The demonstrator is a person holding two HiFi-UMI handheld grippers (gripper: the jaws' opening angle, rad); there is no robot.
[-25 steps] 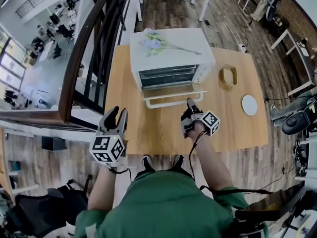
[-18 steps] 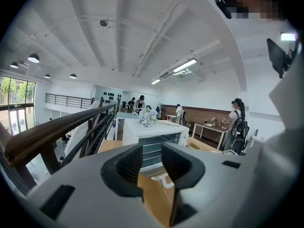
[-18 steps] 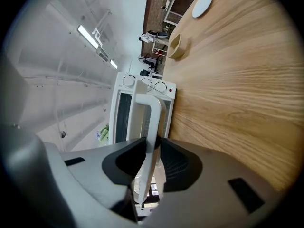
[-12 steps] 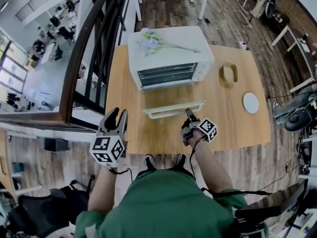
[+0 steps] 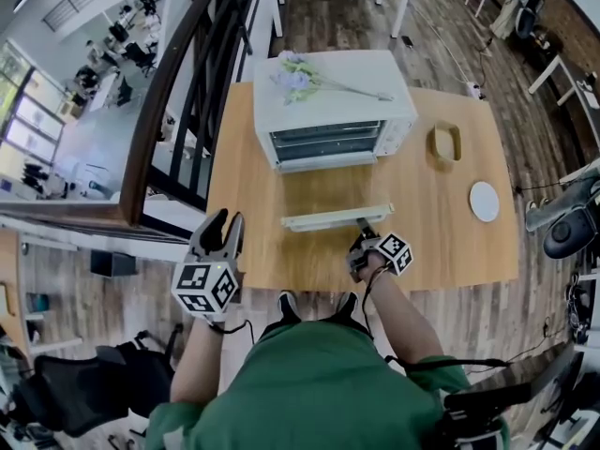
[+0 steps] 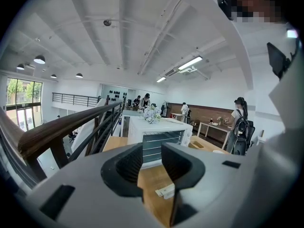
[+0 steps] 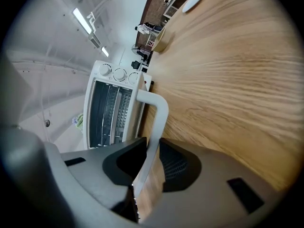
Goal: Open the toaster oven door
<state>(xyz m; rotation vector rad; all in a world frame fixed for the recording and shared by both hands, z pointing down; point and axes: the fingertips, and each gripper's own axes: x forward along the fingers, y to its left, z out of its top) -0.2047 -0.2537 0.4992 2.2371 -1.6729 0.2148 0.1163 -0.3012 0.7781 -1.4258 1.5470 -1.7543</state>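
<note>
A white toaster oven [image 5: 333, 111] stands at the back of the wooden table [image 5: 441, 242], and its door lies swung down flat towards me. The door's white handle [image 5: 337, 217] is the front edge. My right gripper [image 5: 361, 225] is at the handle's right end. In the right gripper view the handle bar [image 7: 156, 122] runs between the jaws, which are closing on it, and the pads touch it, with the oven [image 7: 111, 108] beyond. My left gripper [image 5: 221, 223] hovers off the table's front left corner, open with nothing in it. It faces the oven [image 6: 161, 139].
A bunch of pale flowers [image 5: 298, 75] lies on top of the oven. Right of the oven sit a small wooden tray [image 5: 445, 142] and a white plate [image 5: 485, 201]. A dark stair railing [image 5: 178, 111] runs along the table's left side.
The oven door has swung from partly open down to flat. My right gripper came back towards me with the handle in it. The left gripper stayed where it was.
</note>
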